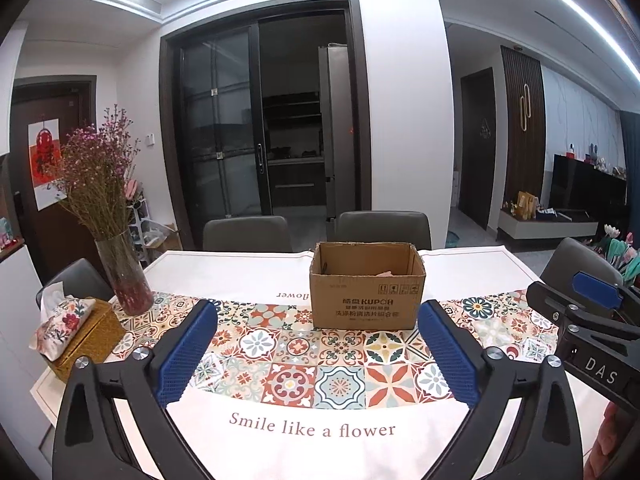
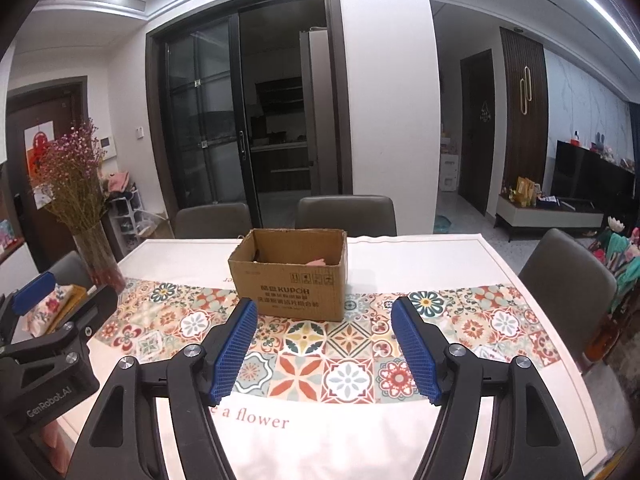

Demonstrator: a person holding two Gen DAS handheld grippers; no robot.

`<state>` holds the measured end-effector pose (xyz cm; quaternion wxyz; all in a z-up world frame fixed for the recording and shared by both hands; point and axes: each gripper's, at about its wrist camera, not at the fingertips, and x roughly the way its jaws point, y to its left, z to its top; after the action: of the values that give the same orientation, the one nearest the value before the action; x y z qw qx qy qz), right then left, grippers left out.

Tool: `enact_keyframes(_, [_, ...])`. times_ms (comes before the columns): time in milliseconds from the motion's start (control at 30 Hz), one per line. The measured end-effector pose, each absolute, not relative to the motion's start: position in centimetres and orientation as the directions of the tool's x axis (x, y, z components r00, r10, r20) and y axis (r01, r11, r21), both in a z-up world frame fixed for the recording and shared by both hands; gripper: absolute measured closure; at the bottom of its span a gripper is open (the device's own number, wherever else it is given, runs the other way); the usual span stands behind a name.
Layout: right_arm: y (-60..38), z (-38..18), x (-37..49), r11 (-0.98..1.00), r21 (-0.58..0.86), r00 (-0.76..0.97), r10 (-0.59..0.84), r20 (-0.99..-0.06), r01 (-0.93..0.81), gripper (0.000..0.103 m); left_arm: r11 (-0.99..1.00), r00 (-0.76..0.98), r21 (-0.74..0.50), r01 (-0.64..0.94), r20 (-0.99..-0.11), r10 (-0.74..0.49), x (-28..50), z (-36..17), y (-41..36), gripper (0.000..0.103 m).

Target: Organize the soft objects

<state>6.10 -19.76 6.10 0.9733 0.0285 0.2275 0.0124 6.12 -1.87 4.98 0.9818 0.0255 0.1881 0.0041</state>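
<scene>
An open brown cardboard box (image 1: 366,286) stands on the table past the tiled band of the tablecloth; it also shows in the right wrist view (image 2: 290,274). A bit of pink soft material (image 2: 316,262) lies inside it. My left gripper (image 1: 318,312) is open and empty, held above the cloth in front of the box. My right gripper (image 2: 324,308) is open and empty, just to the right of the left one, which shows at the left edge (image 2: 32,292).
A glass vase of dried flowers (image 1: 120,268) stands at the table's left, with a floral tissue pouch on a woven yellow box (image 1: 78,332) beside it. Grey chairs (image 1: 384,228) line the far side and right side. The tablecloth (image 1: 312,432) covers the table.
</scene>
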Motion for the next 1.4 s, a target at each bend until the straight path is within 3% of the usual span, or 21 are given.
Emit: enact_keyframes(1400, [-20.8,6.5,2.7,0.996,0.078,0.913,0.06,-0.405,-0.031,0.033,0.998,0.943,0.059,-0.013,-0.33,0.032,1.8,6.0,-3.1,0.0])
